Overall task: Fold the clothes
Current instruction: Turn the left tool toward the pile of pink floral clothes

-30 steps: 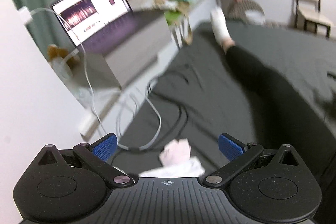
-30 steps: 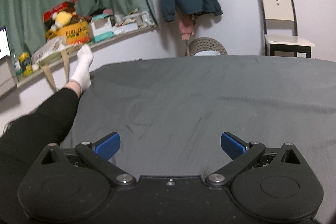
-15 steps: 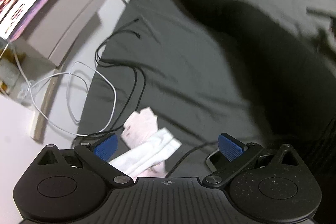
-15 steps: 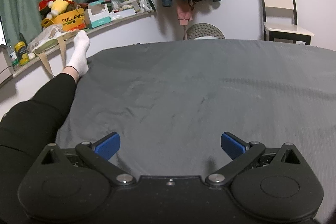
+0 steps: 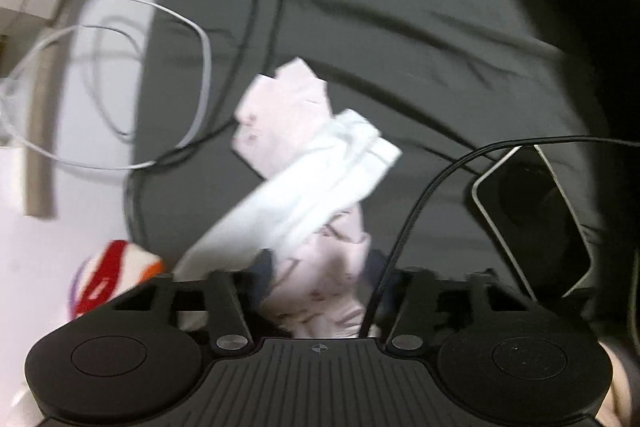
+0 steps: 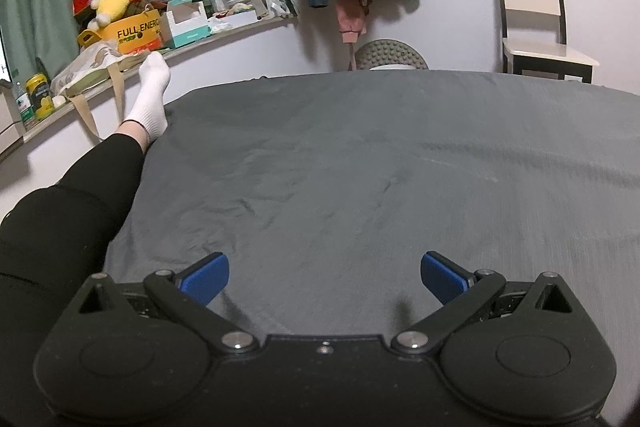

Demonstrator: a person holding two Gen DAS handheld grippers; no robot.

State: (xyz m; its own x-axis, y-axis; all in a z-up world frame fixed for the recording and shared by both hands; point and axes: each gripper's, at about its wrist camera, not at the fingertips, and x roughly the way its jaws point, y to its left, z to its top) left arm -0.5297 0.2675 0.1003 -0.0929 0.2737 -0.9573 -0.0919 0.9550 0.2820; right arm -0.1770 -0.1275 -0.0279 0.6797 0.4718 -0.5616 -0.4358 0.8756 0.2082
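Left hand-held gripper (image 5: 318, 269) w/ jaws apart, low-centre over pale pink & white clothes (image 5: 308, 163) heaped mid-frame on the grey bed (image 5: 400, 47), black cable (image 5: 404, 227) crossing them, phone (image 5: 532, 215) at right; right hand-held gripper (image 6: 323, 277) spread, empty over bare sheet, person's leg (image 6: 96, 183) at left.

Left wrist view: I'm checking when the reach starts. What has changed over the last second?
The left claw swung down from the laptop and room toward the white and pink clothes, which now lie between its fingers; no grasp is clear. The right claw stayed open over the grey bedsheet.
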